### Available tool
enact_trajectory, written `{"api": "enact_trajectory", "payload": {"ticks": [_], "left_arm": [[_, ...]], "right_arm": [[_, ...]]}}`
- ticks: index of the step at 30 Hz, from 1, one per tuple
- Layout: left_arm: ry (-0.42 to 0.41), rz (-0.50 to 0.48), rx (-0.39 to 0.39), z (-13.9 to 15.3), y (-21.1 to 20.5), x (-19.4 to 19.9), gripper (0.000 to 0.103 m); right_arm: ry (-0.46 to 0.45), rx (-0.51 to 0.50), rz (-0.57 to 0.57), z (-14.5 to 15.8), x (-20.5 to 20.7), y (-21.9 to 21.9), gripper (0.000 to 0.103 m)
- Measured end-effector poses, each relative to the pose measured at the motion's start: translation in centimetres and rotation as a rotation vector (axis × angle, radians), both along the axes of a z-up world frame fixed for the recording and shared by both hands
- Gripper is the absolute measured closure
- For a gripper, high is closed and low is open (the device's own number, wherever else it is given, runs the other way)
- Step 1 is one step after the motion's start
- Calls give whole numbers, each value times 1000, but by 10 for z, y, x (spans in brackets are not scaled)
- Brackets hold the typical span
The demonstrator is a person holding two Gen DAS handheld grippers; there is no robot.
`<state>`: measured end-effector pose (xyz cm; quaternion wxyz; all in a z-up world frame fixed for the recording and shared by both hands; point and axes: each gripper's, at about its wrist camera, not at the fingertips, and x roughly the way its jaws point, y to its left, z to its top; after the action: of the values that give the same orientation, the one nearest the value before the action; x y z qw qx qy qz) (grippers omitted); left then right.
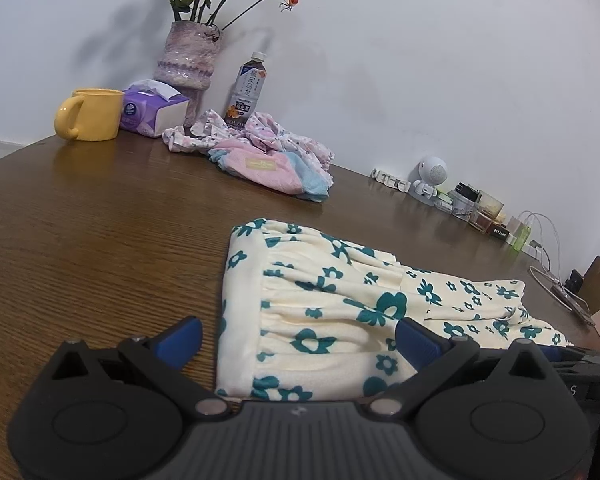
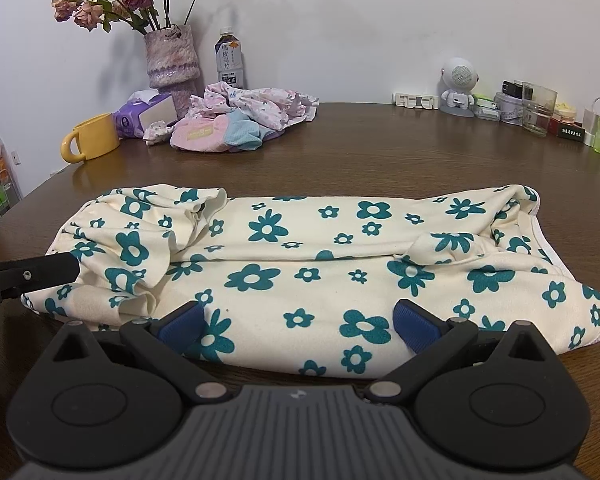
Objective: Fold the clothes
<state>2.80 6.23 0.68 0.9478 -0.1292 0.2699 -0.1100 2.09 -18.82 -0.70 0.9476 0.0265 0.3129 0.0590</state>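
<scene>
Right view alone shows whole garment (image 2: 300, 256) on counter (image 2: 380, 152); left sees waistband end. Both grippers (image 1: 298, 338) (image 2: 300, 322) wide, empty. One mug (image 2: 92, 140), one bottle (image 2: 229, 58).

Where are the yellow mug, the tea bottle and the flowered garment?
yellow mug (image 2: 94, 136), right wrist view, its side wall.
tea bottle (image 2: 229, 60), right wrist view, its label.
flowered garment (image 2: 300, 248), right wrist view, middle of the cloth.

Soft matt cloth garment (image 2: 300, 264); glossy grained wood table (image 2: 380, 160).
</scene>
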Motion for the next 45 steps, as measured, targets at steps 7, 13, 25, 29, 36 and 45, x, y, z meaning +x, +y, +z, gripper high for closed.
{"api": "enact_trajectory", "payload": {"ticks": [7,13,25,29,36,45], "left_arm": [[2,-12,6,0,-1,1,0],[0,-13,2,0,-1,0,0],[0,-14,4,-1,-1,0,0],[0,-15,5,-1,-1,0,0],[-11,-9,8,0,-2,-2,0],[-25,-46,28,1,-6,-7,0]], "right_arm": [[0,0,0,0,0,0,0],[2,-10,0,0,0,1,1],[1,-7,2,0,1,0,1],[0,-1,2,0,0,0,1],[-3,7,3,0,0,-1,1],[-6,20,4,0,-1,-4,1]]}}
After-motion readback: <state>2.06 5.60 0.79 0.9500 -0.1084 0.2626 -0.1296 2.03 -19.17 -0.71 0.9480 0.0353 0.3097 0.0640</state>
